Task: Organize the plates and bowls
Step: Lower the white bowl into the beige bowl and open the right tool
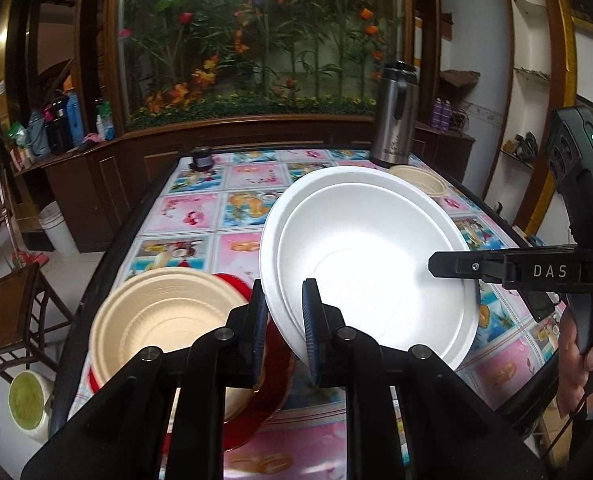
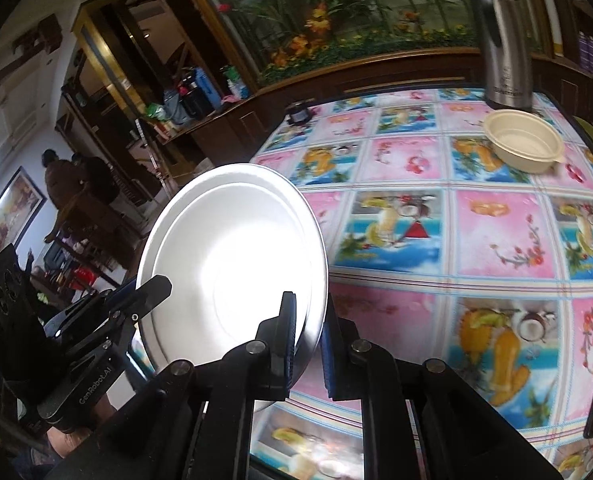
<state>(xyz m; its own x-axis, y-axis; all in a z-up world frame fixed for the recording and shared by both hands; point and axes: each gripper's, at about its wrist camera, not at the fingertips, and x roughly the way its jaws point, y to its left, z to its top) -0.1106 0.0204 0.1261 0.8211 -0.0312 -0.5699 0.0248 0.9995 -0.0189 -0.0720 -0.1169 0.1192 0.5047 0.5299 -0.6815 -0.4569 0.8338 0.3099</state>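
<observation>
A white foam plate [image 1: 368,252] [image 2: 232,248] hangs tilted above the table, held from two sides. My left gripper [image 1: 286,320] is shut on its near-left rim; in the right wrist view it shows at the plate's left edge [image 2: 152,292]. My right gripper [image 2: 310,332] is shut on the opposite rim, and its finger reaches over the plate from the right in the left wrist view [image 1: 456,268]. Cream bowls [image 1: 164,320] sit stacked on a red plate [image 1: 256,400] at the table's near left. Another cream bowl [image 1: 418,178] [image 2: 522,146] stands at the far right.
The table wears a colourful fruit-print cloth [image 2: 436,220]. A steel thermos [image 1: 392,116] [image 2: 504,40] and a small dark jar [image 1: 201,158] [image 2: 298,112] stand at the far edge. A wooden chair [image 1: 8,308] is left of the table. A person's hand [image 1: 576,360] grips the right handle.
</observation>
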